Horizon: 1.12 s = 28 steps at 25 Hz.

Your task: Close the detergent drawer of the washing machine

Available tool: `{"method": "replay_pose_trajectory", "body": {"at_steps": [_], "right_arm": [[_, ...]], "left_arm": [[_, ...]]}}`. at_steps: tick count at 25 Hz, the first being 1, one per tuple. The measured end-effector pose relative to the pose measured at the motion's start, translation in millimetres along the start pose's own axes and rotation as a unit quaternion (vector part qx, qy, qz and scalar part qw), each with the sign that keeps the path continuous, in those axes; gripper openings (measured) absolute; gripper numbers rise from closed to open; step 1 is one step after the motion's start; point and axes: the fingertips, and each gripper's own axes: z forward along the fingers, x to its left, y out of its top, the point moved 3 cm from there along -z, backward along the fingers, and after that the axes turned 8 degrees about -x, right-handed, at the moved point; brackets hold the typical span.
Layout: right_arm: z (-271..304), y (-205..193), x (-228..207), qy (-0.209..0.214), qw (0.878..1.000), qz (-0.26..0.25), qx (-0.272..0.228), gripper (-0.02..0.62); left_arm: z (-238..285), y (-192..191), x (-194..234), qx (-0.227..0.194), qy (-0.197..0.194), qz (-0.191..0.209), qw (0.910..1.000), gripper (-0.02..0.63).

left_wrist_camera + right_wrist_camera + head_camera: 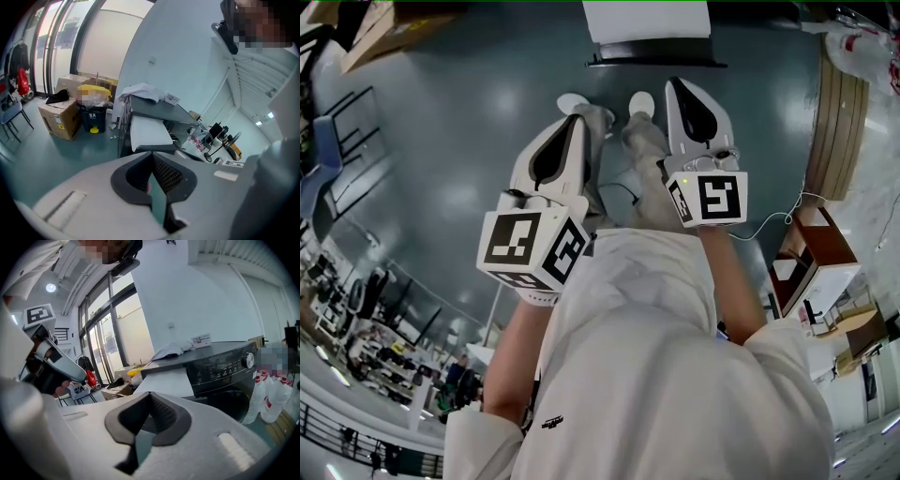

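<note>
**Stance before the push.** My left gripper (567,131) and right gripper (684,94) both have their jaws drawn together. In each gripper view the dark pads meet at the tips, with nothing caught between them.

In the head view the pair sit side by side in front of my chest, near each other but apart, with the tips aimed at twelve o'clock. Both forearms come up from bent elbows held close to my body, and each hand is tucked under its marker cube.

From the right gripper's jaws, the detergent drawer (164,380) lies at twelve o'clock. I take it to be the pale flat panel jutting from the upper front of the washing machine (225,366), whose dark face and control knob (247,360) spread toward two o'clock. Neither gripper touches it; both are well apart from it.

To do the step well, I judge that one shut gripper should meet the drawer's front edge squarely. It should then push straight along the runners, since pressing off-centre could skew and jam it.
</note>
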Motion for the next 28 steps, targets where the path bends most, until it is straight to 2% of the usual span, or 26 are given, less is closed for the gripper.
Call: {"method": "replay_pose_trajectory", "body": {"at_steps": [6,14,21,28], "right_arm": [[13,-21,-9,-0.029,1.000,0.009,0.005,0.002],[24,-43,-8,-0.046,0.999,-0.004,0.018,0.002],[26,-42,-8,-0.067,0.998,0.003,0.003,0.002],[24,-44,-8,-0.065,0.998,-0.008,0.005,0.002]], "left_arm": [[7,-8,7,0.007,0.007,-0.004,0.9999,0.016],[9,-11,8,0.012,0.001,-0.009,0.9999,0.016],[8,-13,15,0.016,0.001,-0.020,0.9997,0.016],[6,-14,21,0.014,0.008,-0.030,0.9994,0.017]]}}
